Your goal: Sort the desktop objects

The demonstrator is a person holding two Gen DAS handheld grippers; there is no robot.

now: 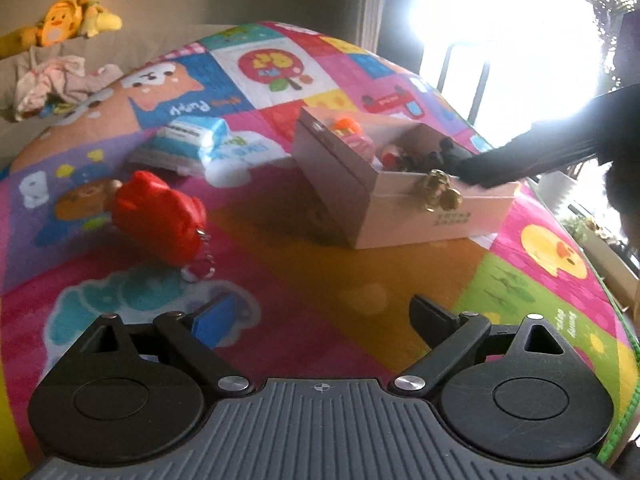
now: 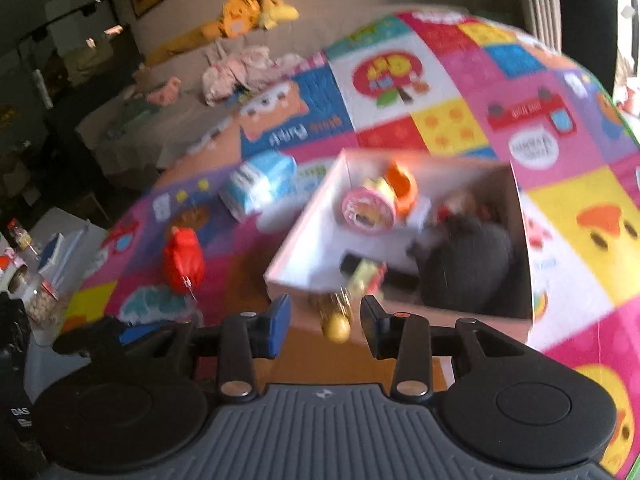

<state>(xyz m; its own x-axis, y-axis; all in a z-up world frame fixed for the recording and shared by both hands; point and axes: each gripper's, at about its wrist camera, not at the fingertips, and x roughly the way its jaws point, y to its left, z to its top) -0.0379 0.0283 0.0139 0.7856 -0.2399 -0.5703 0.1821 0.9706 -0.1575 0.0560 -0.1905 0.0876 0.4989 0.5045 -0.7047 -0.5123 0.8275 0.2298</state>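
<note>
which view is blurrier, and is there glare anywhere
Right wrist view: motion-smeared, the box and gold trinket are soft. Left wrist view: sharper, but the window blows out to white at upper right, leaving the right gripper a dark silhouette.

left gripper (image 1: 320,320): jaws spread wide, empty, tilted down | right gripper (image 2: 325,318): jaws partly apart, angled steeply down

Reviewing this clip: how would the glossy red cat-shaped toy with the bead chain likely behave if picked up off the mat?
The glossy red cat-shaped toy looks rounded and smooth, so it may slip between pads. Its puffy shape suggests it is light, perhaps squashy. The bead chain would probably dangle and swing.
</note>
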